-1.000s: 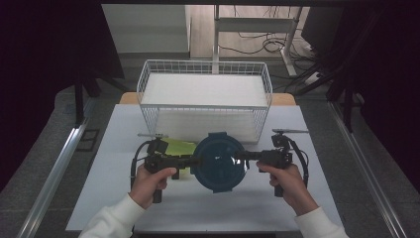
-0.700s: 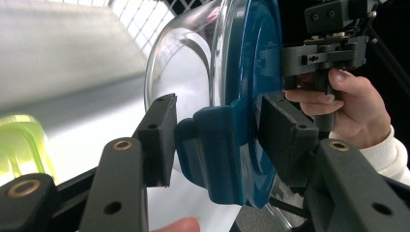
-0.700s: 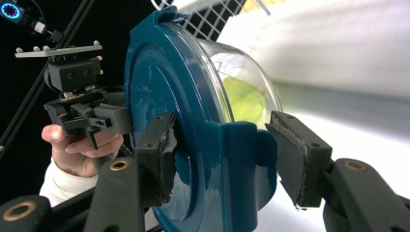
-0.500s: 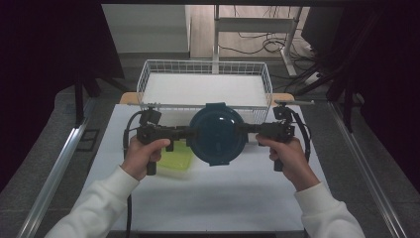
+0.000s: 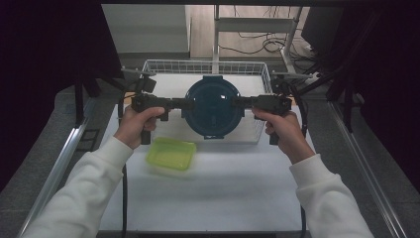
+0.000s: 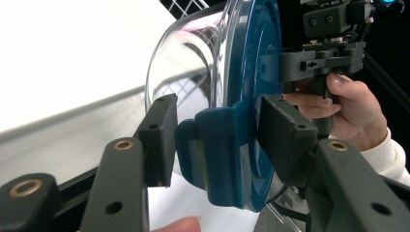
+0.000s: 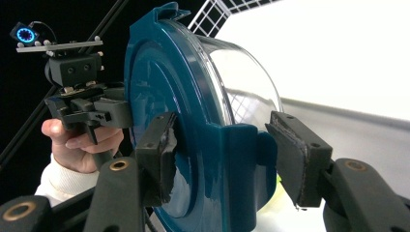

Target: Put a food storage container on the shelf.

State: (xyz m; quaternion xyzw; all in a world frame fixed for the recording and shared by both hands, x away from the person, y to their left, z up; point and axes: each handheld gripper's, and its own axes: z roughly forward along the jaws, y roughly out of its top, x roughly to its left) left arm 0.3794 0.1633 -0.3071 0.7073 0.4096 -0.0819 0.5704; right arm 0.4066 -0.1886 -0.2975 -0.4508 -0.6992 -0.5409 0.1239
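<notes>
Two grippers carry one round clear-plastic container with a dark teal clip-on lid, held off the table, above the near rim of the white wire basket. Lid faces up toward the high camera.

Left gripper: jaws straddle the teal side latch on the container's left edge. Right-hand pad touches the lid face; left-hand pad sits just beside the latch, a thin gap visible. Grasping the latch, not fully tight by the look of it.

Right gripper: same setup on the opposite latch. One pad presses the lid face; the other pad stands slightly off the latch. Grasping, contact on one side only as far as I can tell.

Lime-green shallow rectangular plastic tray lies on the white tabletop, near-left of the container, below the left hand. Right hand is level with it across the table.
</notes>
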